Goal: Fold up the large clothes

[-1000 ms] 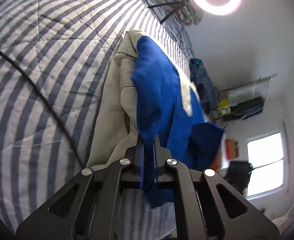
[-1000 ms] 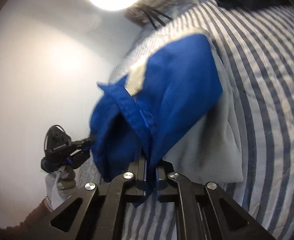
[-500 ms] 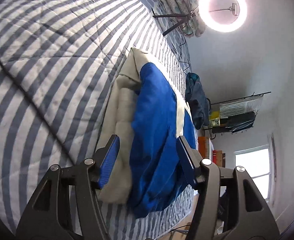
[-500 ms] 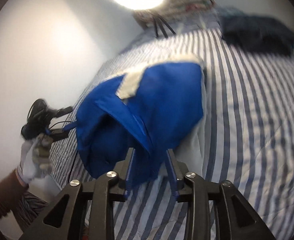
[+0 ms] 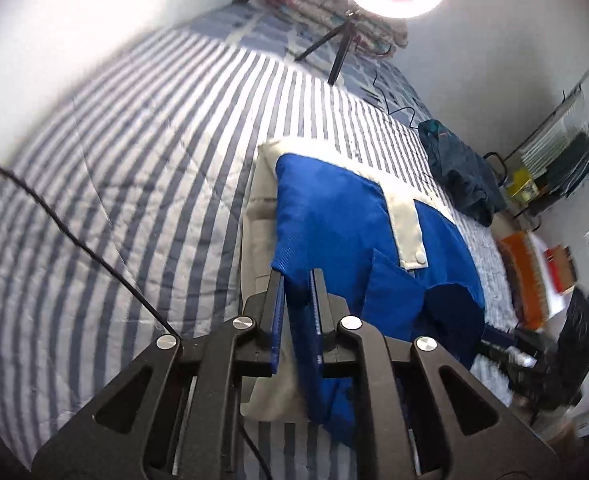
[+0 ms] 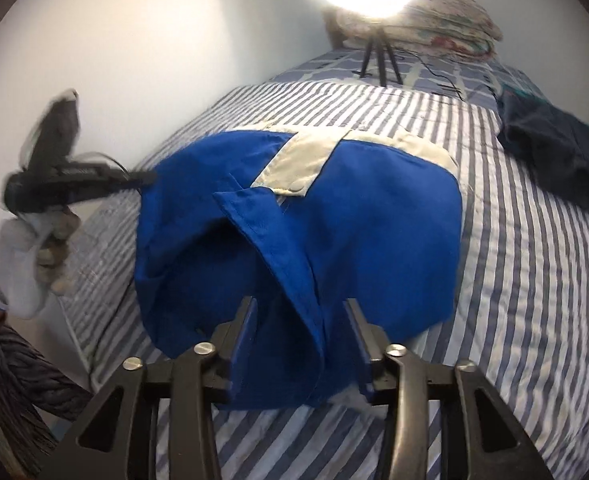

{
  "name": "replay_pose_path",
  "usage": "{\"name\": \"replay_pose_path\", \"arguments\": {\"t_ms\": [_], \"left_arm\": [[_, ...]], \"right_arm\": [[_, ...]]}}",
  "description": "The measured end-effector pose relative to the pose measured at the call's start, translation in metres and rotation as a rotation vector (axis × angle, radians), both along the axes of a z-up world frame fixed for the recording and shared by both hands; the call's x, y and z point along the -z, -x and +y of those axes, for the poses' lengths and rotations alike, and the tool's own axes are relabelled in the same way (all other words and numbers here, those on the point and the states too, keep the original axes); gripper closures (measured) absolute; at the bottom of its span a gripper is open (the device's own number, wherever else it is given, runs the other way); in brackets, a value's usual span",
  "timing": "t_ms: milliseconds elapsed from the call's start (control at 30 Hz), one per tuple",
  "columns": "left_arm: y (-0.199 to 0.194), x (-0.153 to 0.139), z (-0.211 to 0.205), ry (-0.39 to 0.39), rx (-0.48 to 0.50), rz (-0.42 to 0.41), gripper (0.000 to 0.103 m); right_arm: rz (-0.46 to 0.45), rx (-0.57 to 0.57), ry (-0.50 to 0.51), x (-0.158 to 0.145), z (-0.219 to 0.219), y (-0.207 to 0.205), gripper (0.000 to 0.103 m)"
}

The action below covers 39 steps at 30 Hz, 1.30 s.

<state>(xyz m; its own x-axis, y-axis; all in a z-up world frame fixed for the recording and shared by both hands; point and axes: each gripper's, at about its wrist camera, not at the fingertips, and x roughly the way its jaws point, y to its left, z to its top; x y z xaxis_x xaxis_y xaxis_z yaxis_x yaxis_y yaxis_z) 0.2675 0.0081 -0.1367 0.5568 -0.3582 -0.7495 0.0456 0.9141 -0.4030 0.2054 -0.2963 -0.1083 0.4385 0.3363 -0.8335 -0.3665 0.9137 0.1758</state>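
A blue and cream garment [image 5: 334, 216] lies folded on the striped bed [image 5: 142, 168], its near edge hanging toward me. My left gripper [image 5: 296, 280] has its jaws narrowed at the garment's left near edge, with a blue fold between them; whether they clamp it is unclear. In the right wrist view the garment [image 6: 354, 216] spreads ahead and my right gripper [image 6: 302, 312] is open, its fingers either side of a blue hem. The left gripper [image 6: 74, 180] shows at the garment's left side, held by a gloved hand.
A dark blue clothes pile [image 5: 458, 168] lies at the bed's right side. A ring light on a tripod [image 6: 374, 8] stands at the head of the bed beside folded bedding [image 6: 446, 20]. A black cable [image 5: 74, 236] crosses the bed. Shelves [image 5: 554, 160] stand right.
Both grippers let go of the blue fabric and opened. The right gripper has opened wider and drawn back. The left gripper's jaws have narrowed again around the garment's near left edge.
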Motion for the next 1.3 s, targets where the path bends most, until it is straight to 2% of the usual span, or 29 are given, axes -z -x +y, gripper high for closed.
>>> {"name": "replay_pose_path", "arguments": {"t_ms": [33,100,133,167,267,367,400,467,600,733,800,867,1000,1133,1167,1200,1233,1300], "left_arm": [[0.000,-0.002,-0.003,-0.022,0.004,-0.005,0.092],[-0.001,0.000,-0.001,-0.042,-0.021,0.005,0.083],[-0.004,0.005,0.003,-0.030,-0.034,0.028,0.072],[-0.008,0.010,0.010,-0.002,-0.047,0.054,0.069],[-0.006,0.014,0.029,0.019,-0.112,0.068,0.069],[0.001,0.001,0.037,0.035,-0.138,0.016,0.069],[0.004,-0.007,0.033,0.058,-0.112,-0.024,0.069],[0.006,-0.018,0.022,0.055,-0.057,-0.081,0.069],[0.007,-0.023,-0.005,0.107,0.052,-0.096,0.069],[0.022,-0.006,-0.051,0.267,0.218,-0.009,0.069],[0.029,0.008,-0.078,0.308,0.285,0.049,0.069],[0.031,0.022,-0.107,0.310,0.333,0.099,0.069],[0.026,0.045,-0.143,0.287,0.348,0.148,0.069],[0.021,0.055,-0.160,0.241,0.344,0.123,0.069],[0.021,0.055,-0.162,0.241,0.343,0.115,0.070],[0.021,0.055,-0.162,0.256,0.343,0.103,0.079],[0.021,0.058,-0.163,0.272,0.344,0.106,0.100],[0.027,0.056,-0.158,0.299,0.330,0.091,0.100]], "right_arm": [[0.007,0.027,0.019,0.004,-0.006,-0.009,0.084],[0.018,0.107,0.042,0.009,-0.021,-0.022,0.083],[0.033,0.123,0.037,0.012,-0.025,-0.026,0.083],[0.035,0.129,0.040,0.012,-0.027,-0.026,0.083],[-0.013,0.093,0.075,0.004,-0.017,-0.018,0.083],[-0.043,0.080,0.037,-0.007,-0.011,-0.010,0.082],[-0.074,0.077,-0.003,-0.015,-0.011,-0.006,0.082],[-0.108,0.057,-0.065,-0.024,-0.009,-0.005,0.081],[-0.059,0.067,-0.073,-0.018,-0.003,-0.029,0.078],[0.046,0.071,-0.213,-0.004,-0.016,-0.051,0.078],[0.071,0.080,-0.263,0.002,-0.023,-0.059,0.077],[0.095,0.080,-0.307,0.005,-0.026,-0.064,0.074],[0.127,0.054,-0.338,0.009,-0.024,-0.069,0.074],[0.146,0.038,-0.343,0.013,-0.021,-0.072,0.084],[0.150,0.040,-0.342,0.015,-0.021,-0.074,0.087],[0.151,0.043,-0.337,0.016,-0.020,-0.074,0.092],[0.150,0.043,-0.336,0.017,-0.020,-0.075,0.098],[0.138,0.040,-0.335,0.016,-0.019,-0.075,0.103]]}}
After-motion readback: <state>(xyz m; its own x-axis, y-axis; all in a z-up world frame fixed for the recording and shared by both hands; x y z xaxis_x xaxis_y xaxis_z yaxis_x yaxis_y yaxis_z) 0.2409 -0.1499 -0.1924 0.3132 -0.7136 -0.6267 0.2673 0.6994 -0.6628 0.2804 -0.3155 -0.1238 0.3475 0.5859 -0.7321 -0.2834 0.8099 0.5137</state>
